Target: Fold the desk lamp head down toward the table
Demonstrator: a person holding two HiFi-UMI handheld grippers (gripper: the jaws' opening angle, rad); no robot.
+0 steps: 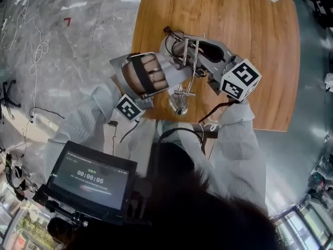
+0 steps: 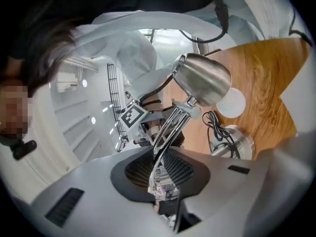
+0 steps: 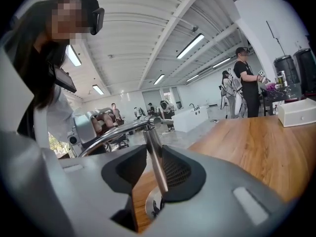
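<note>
A chrome desk lamp stands on the wooden table point(image 1: 250, 25). Its head point(image 1: 178, 104) hangs low over the table's near edge, and its base point(image 2: 242, 141) carries a coiled black cord. In the left gripper view the shade point(image 2: 202, 78) and white bulb point(image 2: 231, 102) point toward the table. My left gripper point(image 1: 174, 76) is shut on the lamp's upper arm point(image 2: 170, 127), whose rods run between the jaws point(image 2: 165, 181). My right gripper point(image 1: 202, 61) holds the lower arm point(image 3: 153, 152); the rod passes between its jaws point(image 3: 150, 177), against one pad.
A white box point(image 3: 296, 112) sits at the table's far end. A screen on a rig point(image 1: 91, 178) hangs in front of the person. Loose cables point(image 1: 31, 51) lie on the floor at left. People point(image 3: 245, 80) stand beyond the table.
</note>
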